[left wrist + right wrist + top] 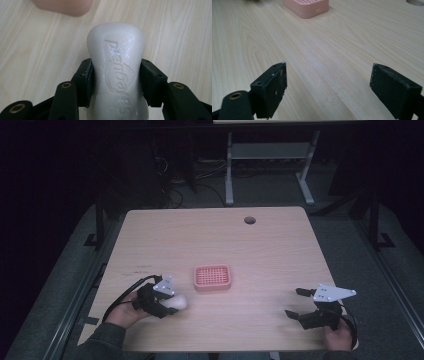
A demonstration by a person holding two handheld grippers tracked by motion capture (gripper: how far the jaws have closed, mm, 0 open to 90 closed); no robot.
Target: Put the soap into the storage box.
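A white bar of soap [117, 72] with embossed lettering sits between the jaws of my left gripper [116, 82], whose pads press on both its sides. In the high view that left gripper [167, 307] is near the table's front left with the soap [178, 302] sticking out toward the right. A pink soap dish [212, 277] with a gridded top lies just right of it and farther back, seen also as the pink dish [306, 7] at the top of the right gripper view. My right gripper [296, 303] rests at the front right, jaws wide apart over bare wood [328, 85].
The wooden table [260, 250] has a round cable hole [249, 220] near its far edge. A blurred edge of the pink dish [62, 6] lies ahead of the soap. Beyond the table stand a desk frame's legs [229, 170] on a dark floor.
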